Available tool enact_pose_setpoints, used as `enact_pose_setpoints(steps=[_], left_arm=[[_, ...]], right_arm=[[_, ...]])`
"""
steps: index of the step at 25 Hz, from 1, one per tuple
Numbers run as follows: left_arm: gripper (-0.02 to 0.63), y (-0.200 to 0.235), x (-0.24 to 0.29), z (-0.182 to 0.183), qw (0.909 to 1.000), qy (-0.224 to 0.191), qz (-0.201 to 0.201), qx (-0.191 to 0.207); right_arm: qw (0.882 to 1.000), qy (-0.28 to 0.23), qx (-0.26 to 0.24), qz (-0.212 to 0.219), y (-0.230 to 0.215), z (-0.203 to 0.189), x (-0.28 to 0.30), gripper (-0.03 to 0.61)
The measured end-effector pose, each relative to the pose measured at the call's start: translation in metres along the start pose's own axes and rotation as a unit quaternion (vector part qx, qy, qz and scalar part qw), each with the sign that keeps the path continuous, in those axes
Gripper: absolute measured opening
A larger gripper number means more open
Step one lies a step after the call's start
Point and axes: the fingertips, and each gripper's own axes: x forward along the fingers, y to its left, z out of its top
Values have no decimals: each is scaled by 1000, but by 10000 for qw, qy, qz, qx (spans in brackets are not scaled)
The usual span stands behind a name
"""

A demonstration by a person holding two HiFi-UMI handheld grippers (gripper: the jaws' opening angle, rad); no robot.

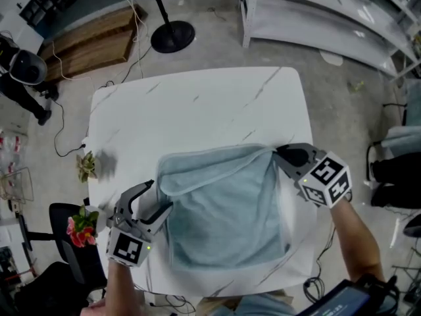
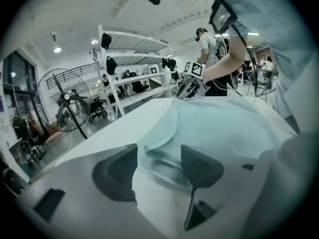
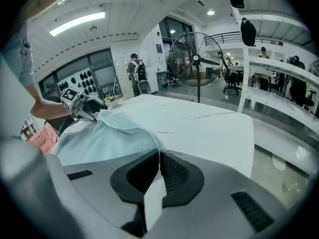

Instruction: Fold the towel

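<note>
A light blue towel (image 1: 227, 209) lies folded on the white marble-look table (image 1: 197, 104), near its front edge. My left gripper (image 1: 158, 196) is at the towel's left corner, and its jaws stand wide apart. In the left gripper view the towel's (image 2: 219, 128) loose corner lies between the left gripper's (image 2: 159, 166) pads without being pressed. My right gripper (image 1: 279, 153) is at the far right corner, shut on the towel's edge. The right gripper view shows the right gripper (image 3: 159, 156) pinching the cloth (image 3: 104, 138), with the left gripper (image 3: 82, 106) across the towel.
A standing fan's round base (image 1: 172, 36) and a wooden pallet (image 1: 92, 41) are on the floor beyond the table. White shelving (image 1: 329, 18) stands at the back right. A small plant (image 1: 85, 165) and pink flowers (image 1: 82, 226) sit by the table's left edge.
</note>
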Motion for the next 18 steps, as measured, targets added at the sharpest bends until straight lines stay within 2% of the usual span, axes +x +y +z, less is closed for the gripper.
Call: enact_pose_setpoints(steps=[4,7,8,9,10,13,14,16,18], left_arm=[[273,6,10,-3,9996,-8,280,100],[266,13,22,5,9993,-117,326,146],[210,15,24,10,9991,-218,333,145],[110,18,23,16,9987,-364,345,46],[28,22,20,21,9978,-517,350,-224],[18,37,2,24,9846,-632,159,-1620],[18,42,-2,23,9799,-597,52,-1901],[18,53,-4,18,9761,-495,2,-2114],[18,63,3,6,9758,-238,185,-2164]], right_arm=[[10000,-30,-31,62,2,1,-1,25],[9999,-66,-75,107,6,5,-1,26],[9999,-83,-92,115,7,6,-2,25],[9998,-104,-111,128,8,9,-2,26],[9997,-134,-127,149,10,11,-3,25],[9993,-250,-133,235,14,21,-6,25],[9992,-278,-123,253,15,24,-8,25],[9991,-317,-106,249,14,30,-10,25],[9993,-297,-84,190,11,32,-7,26]])
